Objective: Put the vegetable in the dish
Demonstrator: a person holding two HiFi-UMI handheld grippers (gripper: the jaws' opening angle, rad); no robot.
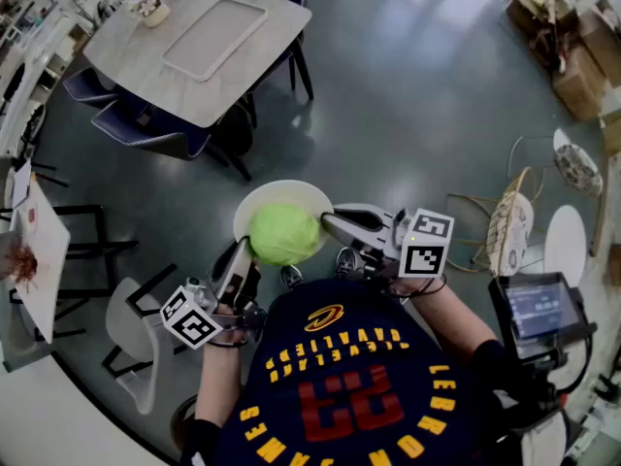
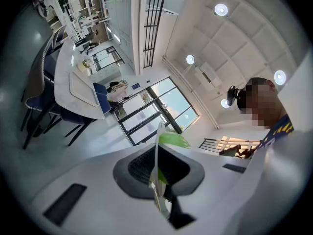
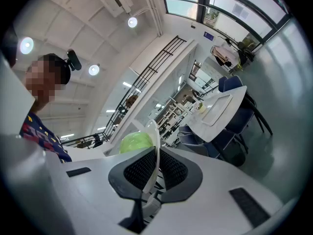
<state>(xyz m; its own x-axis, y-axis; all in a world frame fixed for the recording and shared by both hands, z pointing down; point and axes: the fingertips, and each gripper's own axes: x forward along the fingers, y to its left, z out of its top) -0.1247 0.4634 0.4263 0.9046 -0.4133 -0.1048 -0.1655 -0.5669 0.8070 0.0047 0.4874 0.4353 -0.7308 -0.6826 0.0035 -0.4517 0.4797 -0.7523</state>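
Left claw (image 1: 243,257) and right claw (image 1: 332,223) on dish (image 1: 283,192) rim — round green vegetable (image 1: 284,235) inside

I hold my left gripper (image 1: 244,249) and my right gripper (image 1: 330,223) out in front of my chest, angled inward toward each other. Each has its jaws clamped flat on the thin rim of the dish (image 1: 287,185), one on either side. My left forearm (image 1: 217,388) and right forearm (image 1: 458,320) are bent in close.

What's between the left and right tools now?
In the head view, the white dish carrying the green vegetable spans between left tool and right tool.
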